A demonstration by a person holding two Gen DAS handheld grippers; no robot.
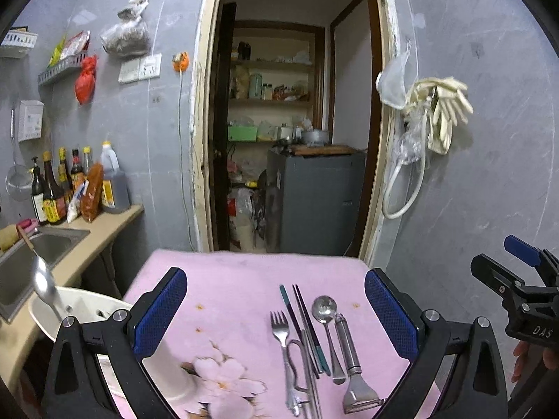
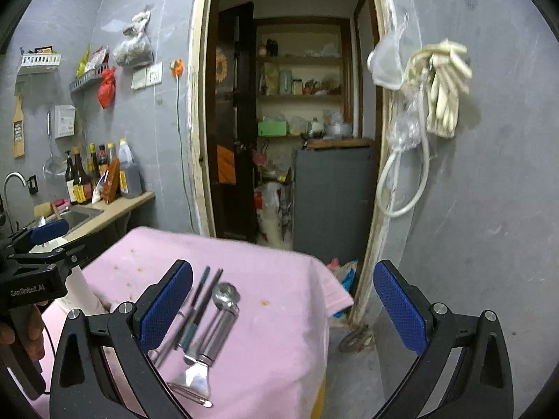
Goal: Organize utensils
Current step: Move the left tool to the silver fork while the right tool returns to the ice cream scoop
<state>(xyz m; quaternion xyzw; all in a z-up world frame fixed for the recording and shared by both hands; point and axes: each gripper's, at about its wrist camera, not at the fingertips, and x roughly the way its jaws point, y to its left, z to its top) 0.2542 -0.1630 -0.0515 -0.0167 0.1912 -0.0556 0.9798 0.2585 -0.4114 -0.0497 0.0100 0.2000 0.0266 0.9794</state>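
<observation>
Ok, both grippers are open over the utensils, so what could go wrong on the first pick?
The fork, chopsticks, spoon and peeler lie packed side by side, so the fingers may catch two at once. The pink cloth could bunch under a low grasp.

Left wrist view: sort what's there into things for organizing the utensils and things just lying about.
For the job:
fork
chopsticks
spoon
peeler
white holder

Just lying about:
sauce bottles on the counter
sink
red bag on the wall
gloves by the doorway
</observation>
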